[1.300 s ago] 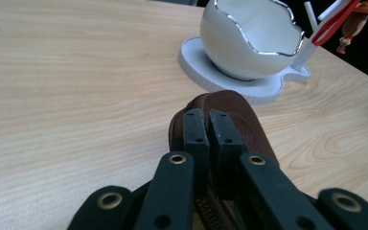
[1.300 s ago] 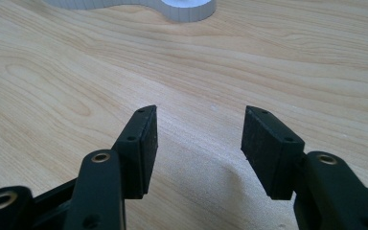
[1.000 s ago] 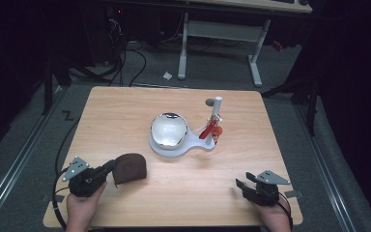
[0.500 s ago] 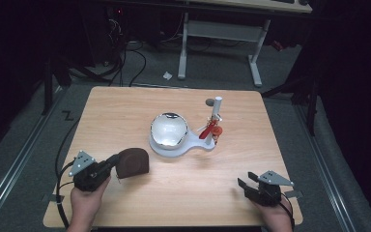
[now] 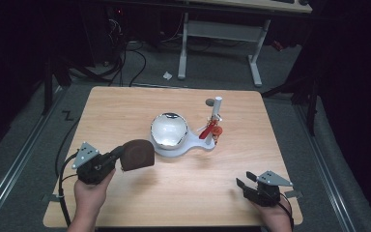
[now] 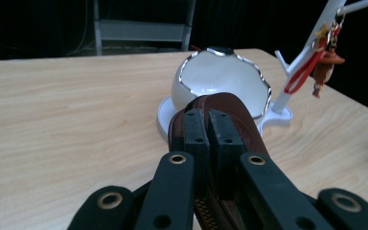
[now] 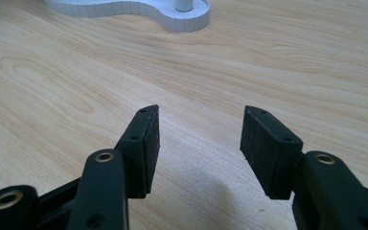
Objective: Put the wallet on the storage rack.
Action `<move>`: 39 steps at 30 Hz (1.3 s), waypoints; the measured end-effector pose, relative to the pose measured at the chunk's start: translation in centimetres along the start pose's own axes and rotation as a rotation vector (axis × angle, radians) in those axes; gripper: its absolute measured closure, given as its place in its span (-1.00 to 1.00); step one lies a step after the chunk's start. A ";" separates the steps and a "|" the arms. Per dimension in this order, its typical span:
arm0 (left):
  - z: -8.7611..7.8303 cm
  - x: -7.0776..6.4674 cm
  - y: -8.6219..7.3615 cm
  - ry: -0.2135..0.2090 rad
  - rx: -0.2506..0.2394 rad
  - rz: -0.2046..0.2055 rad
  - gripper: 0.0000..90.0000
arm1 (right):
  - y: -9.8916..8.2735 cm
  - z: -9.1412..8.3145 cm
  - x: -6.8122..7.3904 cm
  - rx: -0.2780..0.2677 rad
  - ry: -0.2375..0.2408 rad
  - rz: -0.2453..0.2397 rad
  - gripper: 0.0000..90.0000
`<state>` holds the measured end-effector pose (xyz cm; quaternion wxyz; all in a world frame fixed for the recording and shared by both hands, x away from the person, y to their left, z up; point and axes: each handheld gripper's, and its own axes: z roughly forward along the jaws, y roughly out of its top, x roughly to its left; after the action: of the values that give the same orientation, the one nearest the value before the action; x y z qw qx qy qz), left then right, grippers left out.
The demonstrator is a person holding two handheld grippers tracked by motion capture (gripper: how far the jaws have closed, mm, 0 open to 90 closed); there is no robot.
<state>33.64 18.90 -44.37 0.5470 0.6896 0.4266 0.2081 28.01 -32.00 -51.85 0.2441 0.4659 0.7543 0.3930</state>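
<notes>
My left gripper (image 5: 119, 157) (image 6: 210, 122) is shut on the edge of a dark brown zippered pouch (image 5: 138, 153) (image 6: 242, 109) and holds it off the table at the front left. Just beyond the pouch a white bowl with a shiny rim (image 5: 169, 129) (image 6: 220, 75) rests on a white base (image 5: 195, 148) (image 6: 165, 111). A white post (image 5: 216, 108) rises from that base, and a red keychain (image 5: 209, 130) (image 6: 312, 72) hangs on it. My right gripper (image 5: 245, 180) (image 7: 199, 129) stands open low over the bare wood at the front right, with nothing between its fingers.
The wooden table (image 5: 125, 106) drops off on all sides to a dark floor. A small grey disc (image 5: 209, 102) lies behind the post. Cables (image 5: 125, 63) and the legs of a metal desk (image 5: 182, 48) stand beyond the far edge.
My left gripper has risen with the pouch and moved a little toward the bowl. The right gripper has stayed put.
</notes>
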 end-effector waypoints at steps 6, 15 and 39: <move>1.2 -0.2 1.3 0.013 0.012 0.009 0.94 | 0.0 0.1 -0.2 0.000 -0.001 0.012 0.08; 2.9 -0.3 3.7 0.040 0.036 0.035 0.94 | 0.0 0.1 -0.1 0.003 0.010 -0.003 0.10; 7.6 -0.7 6.0 0.090 0.105 0.070 0.94 | 0.1 0.0 -0.3 0.003 0.005 -0.001 0.11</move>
<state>41.19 13.70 -41.04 0.4826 0.7218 0.4367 0.2351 28.24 -32.25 -51.80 0.2415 0.4648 0.7557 0.3931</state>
